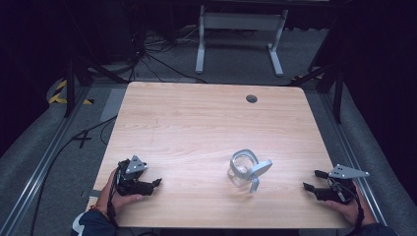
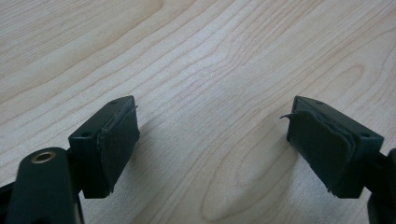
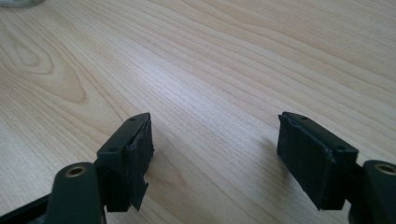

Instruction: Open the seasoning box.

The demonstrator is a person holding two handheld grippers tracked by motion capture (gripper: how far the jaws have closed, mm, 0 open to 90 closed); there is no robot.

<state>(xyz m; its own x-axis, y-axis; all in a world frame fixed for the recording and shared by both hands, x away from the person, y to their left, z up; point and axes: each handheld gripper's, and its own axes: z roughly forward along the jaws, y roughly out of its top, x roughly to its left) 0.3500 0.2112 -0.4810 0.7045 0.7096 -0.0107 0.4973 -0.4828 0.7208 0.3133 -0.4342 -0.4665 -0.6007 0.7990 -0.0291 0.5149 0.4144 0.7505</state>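
A clear glass jar [image 1: 241, 172] stands on the wooden table [image 1: 196, 123], right of centre near the front, with its grey hinged lid [image 1: 259, 168] swung open to its right. My left gripper [image 1: 155, 184] rests at the front left, jaws pointing right toward the jar and well apart from it. In the left gripper view the left gripper [image 2: 212, 126] is open over bare wood. My right gripper [image 1: 312, 179] lies at the front right, jaws pointing left, also open with nothing between them [image 3: 215, 135]. A sliver of the jar [image 3: 18, 2] shows at the top left of the right gripper view.
A dark round grommet hole [image 1: 251, 98] sits near the table's far edge. Beyond the table stands a white metal frame [image 1: 241, 29] on grey floor, with cables [image 1: 147, 54] at the back left. Rails run along both table sides.
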